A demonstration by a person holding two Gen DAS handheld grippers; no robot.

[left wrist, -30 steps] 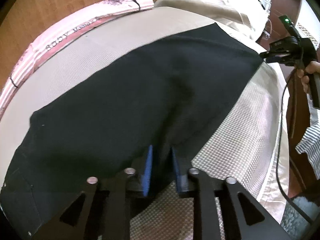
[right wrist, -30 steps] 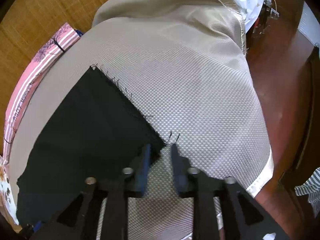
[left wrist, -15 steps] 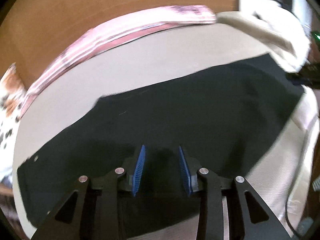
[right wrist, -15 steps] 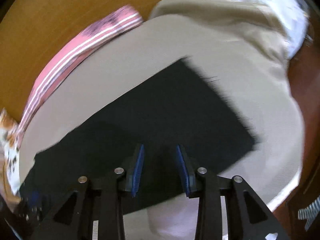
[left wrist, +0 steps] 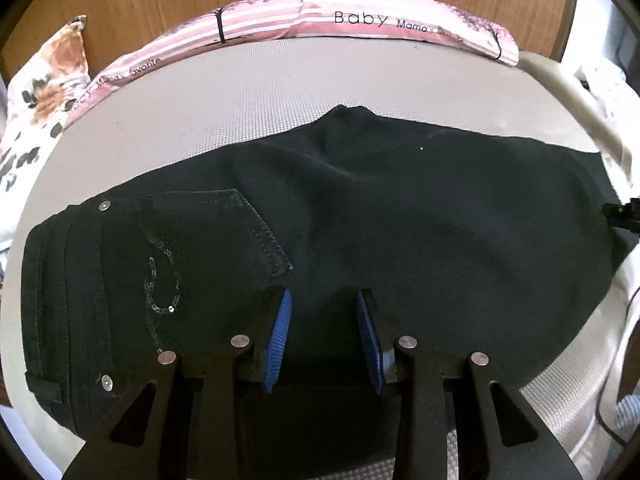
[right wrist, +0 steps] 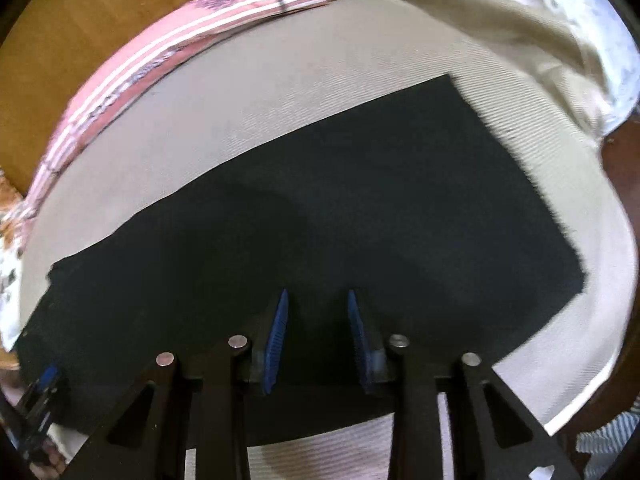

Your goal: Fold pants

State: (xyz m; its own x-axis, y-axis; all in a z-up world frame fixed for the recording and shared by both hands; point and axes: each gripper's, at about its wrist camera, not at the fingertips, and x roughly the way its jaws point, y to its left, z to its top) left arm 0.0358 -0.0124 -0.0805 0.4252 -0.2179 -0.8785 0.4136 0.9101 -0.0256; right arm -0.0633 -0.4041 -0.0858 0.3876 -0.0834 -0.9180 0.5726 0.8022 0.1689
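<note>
Lying flat across beige bedcover (left wrist: 248,92), black pants (left wrist: 400,216), sequinned pocket (left wrist: 188,248) up

Soft daylight; fisheye-bent edges; right wrist view slightly blurred

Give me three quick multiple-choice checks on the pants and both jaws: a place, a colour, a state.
1. Where does the pants' back pocket show in the left view?
A left
B right
C hidden

2. Pad colour on the left gripper?
A red
B blue
C green

3. Right gripper jaws?
A clamped on cloth
B apart, holding nothing
C out of view

Key: 1 A, stitched pocket sits near the waistband at left; 2 B, ribbed pads are blue; 3 B, a clear gap shows above flat cloth.
</note>
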